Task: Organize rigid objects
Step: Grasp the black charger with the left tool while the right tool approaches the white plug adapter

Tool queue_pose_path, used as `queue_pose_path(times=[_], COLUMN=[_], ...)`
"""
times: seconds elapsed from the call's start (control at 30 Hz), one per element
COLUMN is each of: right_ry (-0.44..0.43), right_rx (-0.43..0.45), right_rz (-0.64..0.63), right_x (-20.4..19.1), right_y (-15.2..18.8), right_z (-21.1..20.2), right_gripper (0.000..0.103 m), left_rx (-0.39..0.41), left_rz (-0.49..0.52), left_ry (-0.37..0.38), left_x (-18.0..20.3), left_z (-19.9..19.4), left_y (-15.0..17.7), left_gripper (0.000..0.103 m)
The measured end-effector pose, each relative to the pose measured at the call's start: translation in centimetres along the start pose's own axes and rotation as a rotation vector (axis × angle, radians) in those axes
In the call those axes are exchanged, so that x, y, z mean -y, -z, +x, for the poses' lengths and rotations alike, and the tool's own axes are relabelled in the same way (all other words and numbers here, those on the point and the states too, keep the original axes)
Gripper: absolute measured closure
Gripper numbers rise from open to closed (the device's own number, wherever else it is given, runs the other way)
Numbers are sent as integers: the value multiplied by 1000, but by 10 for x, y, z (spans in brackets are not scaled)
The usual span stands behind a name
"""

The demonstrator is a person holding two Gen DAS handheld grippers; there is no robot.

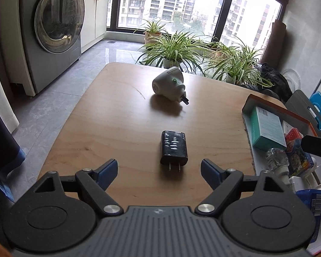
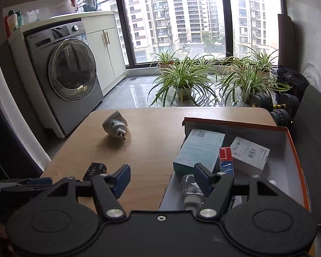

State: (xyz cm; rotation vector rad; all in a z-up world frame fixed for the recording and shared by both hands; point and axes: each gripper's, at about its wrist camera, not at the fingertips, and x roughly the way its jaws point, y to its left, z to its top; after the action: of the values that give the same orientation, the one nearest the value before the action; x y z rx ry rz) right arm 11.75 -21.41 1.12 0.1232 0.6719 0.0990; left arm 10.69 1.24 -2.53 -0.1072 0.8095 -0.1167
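Observation:
A black plug adapter [image 1: 174,147] lies on the wooden table [image 1: 117,124], prongs toward me, just ahead of my open, empty left gripper [image 1: 159,170]. It also shows in the right wrist view [image 2: 95,170], partly hidden behind the left finger. A white and grey plug-in device [image 1: 168,84] lies farther back on the table; it also shows in the right wrist view [image 2: 115,124]. My right gripper [image 2: 162,178] is open and empty, over the near left edge of an orange-rimmed box [image 2: 297,150].
The box [image 1: 267,107] at the table's right holds a teal carton [image 2: 200,150], a white carton [image 2: 250,155], a red and blue pack [image 2: 226,160] and a clear bottle [image 2: 190,189]. A washing machine [image 2: 68,75], potted plants [image 2: 182,79] and dumbbells [image 2: 276,105] stand beyond.

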Motion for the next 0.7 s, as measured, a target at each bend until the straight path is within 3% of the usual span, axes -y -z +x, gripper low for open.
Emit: queue_pose_path(times=[0.13,0.3,0.37,0.43,0.47,0.57,0.7], right_ry=[-1,-3,-3,-6,-12,-41,-107], right_rx=[-7,-15,-22,-29,-33,-35,-25], right_rz=[-2,-8,-14,-17,-21,-46,-116], right_x=[0,0,-1,-3,-5,-13,-34], right_y=[1,1,-1,-3,-4,-11,-26], right_z=[5,12,17,23,27,40,63], right_gripper=[24,24,24,24,24,23,13], left_rx=[-17,-25,-5,8,9,11,14], left_rz=[27,47,67,91,93,87,70], left_ry=[3,11,3,14,23,46,71], left_x=[1,6,9,11,11,6,-9], left_z=[20,41,46,49,50,47,36], left_y=[-1,-3,-3,-3,-4,-4,-3], left_gripper=[31,35,45,63,66,67,67])
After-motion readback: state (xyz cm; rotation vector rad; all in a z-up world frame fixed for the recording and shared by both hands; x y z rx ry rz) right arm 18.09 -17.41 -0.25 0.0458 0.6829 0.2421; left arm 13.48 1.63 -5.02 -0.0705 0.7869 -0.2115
